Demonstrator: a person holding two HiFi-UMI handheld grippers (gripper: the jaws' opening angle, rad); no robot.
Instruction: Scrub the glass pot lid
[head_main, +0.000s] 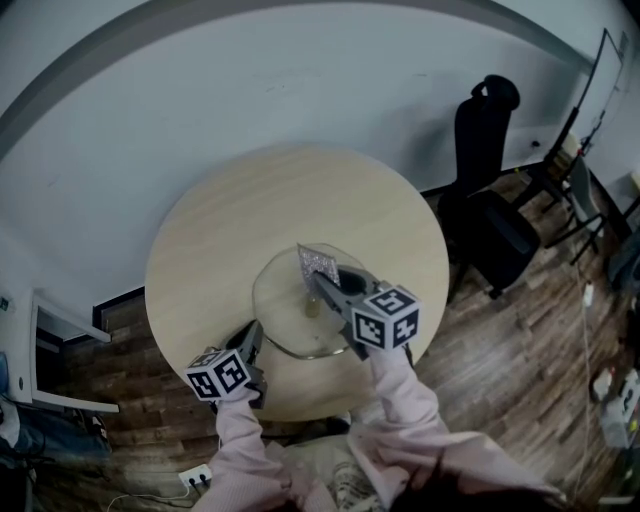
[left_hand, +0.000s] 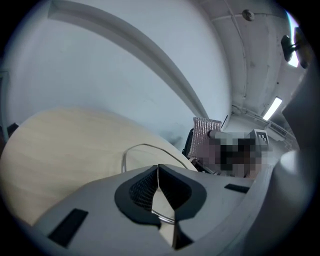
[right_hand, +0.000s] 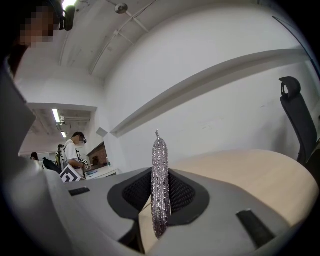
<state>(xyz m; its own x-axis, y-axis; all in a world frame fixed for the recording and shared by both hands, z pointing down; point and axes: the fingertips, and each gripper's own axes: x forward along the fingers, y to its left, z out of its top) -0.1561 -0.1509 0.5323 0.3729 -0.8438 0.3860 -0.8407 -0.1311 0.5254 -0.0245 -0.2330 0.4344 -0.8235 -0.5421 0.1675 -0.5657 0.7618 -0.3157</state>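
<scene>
Standing on a floor of dark wood planks (head_main: 540, 340), a round table (head_main: 220, 240) with a pale wood top sits before a plain grey-white wall (head_main: 200, 80) crossed by a broad grey band. A black office chair (head_main: 485, 200) stands off to the right of the right gripper's fingers, clear of the table edge. A white power strip (head_main: 195, 475) lies on the planks below the left gripper.

The glass pot lid (head_main: 290, 310) lies on the table directly ahead of both sets of fingers. The left gripper (head_main: 252, 345) has its fingers pressed almost together, pinching the lid's near rim between the dark pads. The right gripper (head_main: 325, 285) reaches over the lid, and its fingers clamp a glittery silver scrub pad (head_main: 320, 262) that stands upright and juts past the fingertips.

In the right gripper view, far off to the left of the fingers, an open room shows strip ceiling lights (right_hand: 55, 116) and a person (right_hand: 75, 150) standing at a counter.

The only print to be made out is the black-and-white square patterns on the marker cubes, the left cube (head_main: 218, 375) and the right cube (head_main: 387, 318). Pink sleeves (head_main: 240, 440) run back from both.
</scene>
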